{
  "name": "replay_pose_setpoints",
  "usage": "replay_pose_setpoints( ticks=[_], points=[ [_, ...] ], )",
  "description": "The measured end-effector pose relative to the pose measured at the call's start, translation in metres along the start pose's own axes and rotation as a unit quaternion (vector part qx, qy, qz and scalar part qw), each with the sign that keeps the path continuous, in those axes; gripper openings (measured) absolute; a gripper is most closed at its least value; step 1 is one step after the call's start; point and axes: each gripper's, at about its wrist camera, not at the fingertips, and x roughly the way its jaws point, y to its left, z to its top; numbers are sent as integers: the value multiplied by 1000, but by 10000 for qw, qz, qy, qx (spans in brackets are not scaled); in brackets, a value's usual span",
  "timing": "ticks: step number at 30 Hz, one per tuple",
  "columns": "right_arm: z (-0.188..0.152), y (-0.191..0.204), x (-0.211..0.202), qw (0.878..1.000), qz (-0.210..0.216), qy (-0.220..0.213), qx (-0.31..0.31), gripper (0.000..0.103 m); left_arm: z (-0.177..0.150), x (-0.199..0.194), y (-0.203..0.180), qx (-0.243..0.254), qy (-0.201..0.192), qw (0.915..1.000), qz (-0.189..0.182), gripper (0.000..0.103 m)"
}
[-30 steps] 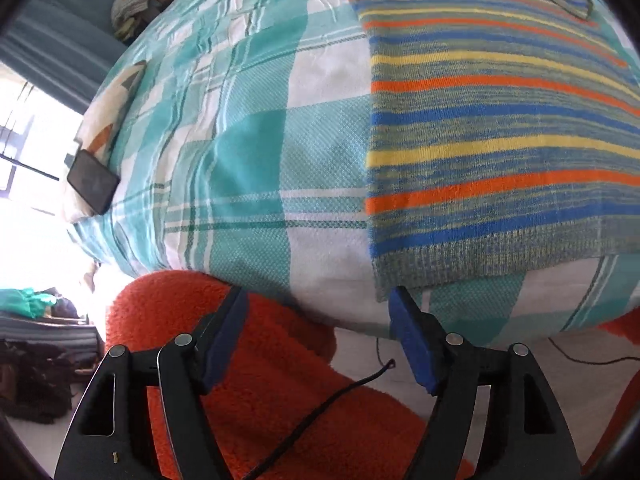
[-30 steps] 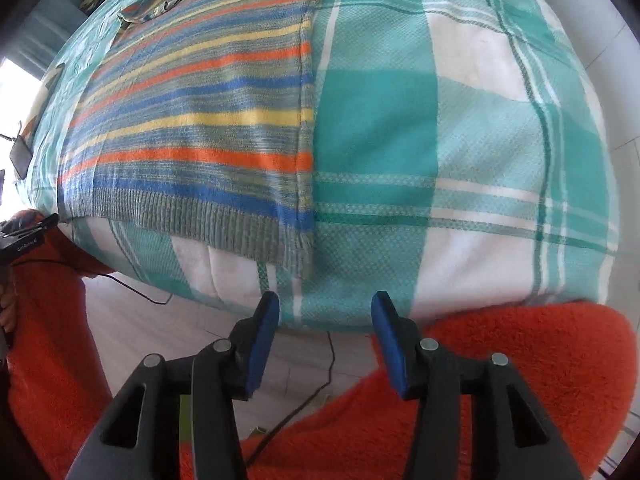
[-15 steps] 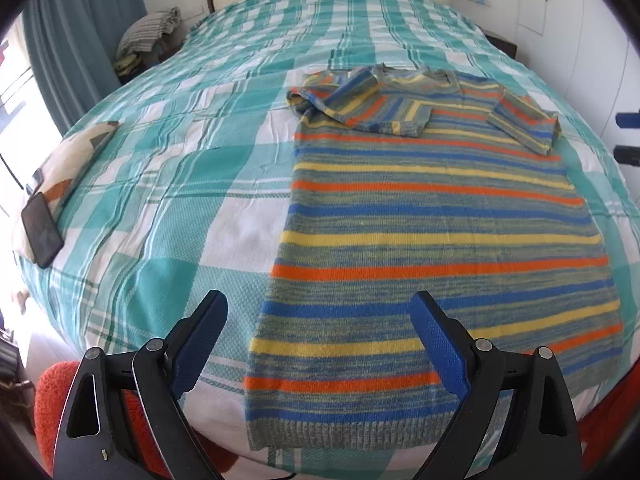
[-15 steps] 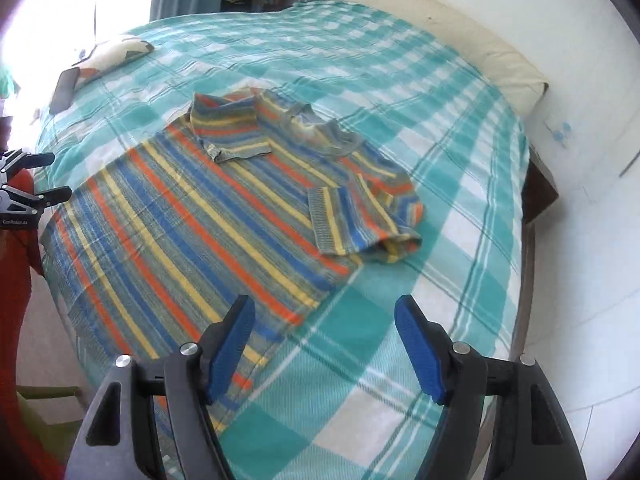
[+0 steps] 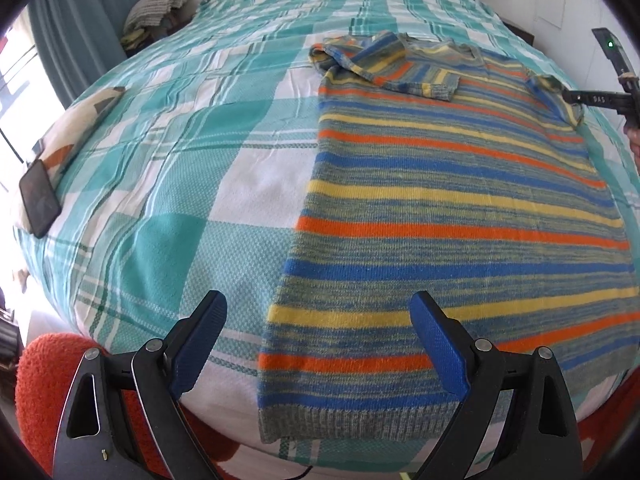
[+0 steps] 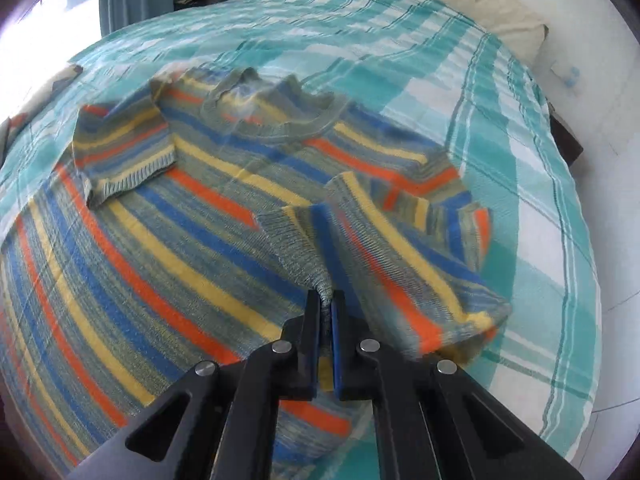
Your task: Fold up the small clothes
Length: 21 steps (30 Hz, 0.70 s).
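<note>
Right wrist view: we see one striped sweater flat on the plaid bed, and the right gripper, angled down, has just closed, clamped on its sleeve cuff. Our left gripper hovers over the hem, jaws wide apart, nothing between them.

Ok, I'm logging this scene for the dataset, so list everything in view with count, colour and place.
sweater: one, striped blue, orange, yellow and grey, flat on the bed, both sleeves folded inward
bedspread: one, teal and white check, covering the bed
phone: one, black, on a cushion at the bed's left edge
folded clothes: one pile, greyish, beside the bed's far corner
curtain: blue, far left
left gripper: open, above the sweater's hem
right gripper: shut on the sweater's sleeve
</note>
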Motion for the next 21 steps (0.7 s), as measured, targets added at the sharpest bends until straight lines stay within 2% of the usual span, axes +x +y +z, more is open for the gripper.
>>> replay_pose_setpoints(
  ticks=[2,4,7,9,12,15,19,21],
  points=[
    [-3,-48,-34,9971,-167,-356,654,4,0,0,1,-63,15,9999,-125,94],
    [-21,-108,-67,9854,-442,-558,1545,5,-1,-1,3,-159,12,9995,-271,94],
    [-67,-195,-94,9507,-754,-497,2967,5,-3,0,3,-224,55,9991,-358,94],
    [-98,-232,-96,9289,-708,-340,3618,5,-4,2,2,-241,110,9989,-379,94],
    [-135,-251,-78,8968,-6,-103,4422,5,-6,4,0,-234,164,9990,-357,94],
    [-162,-244,-59,8682,324,46,4952,5,-7,6,1,-209,211,9992,-277,94],
    [-184,-238,-47,8516,166,128,5238,4,-8,11,4,-264,300,9988,-267,94],
    [-183,-235,-45,8594,-28,206,5109,4,-8,13,4,-257,346,9987,-263,94]
  ],
)
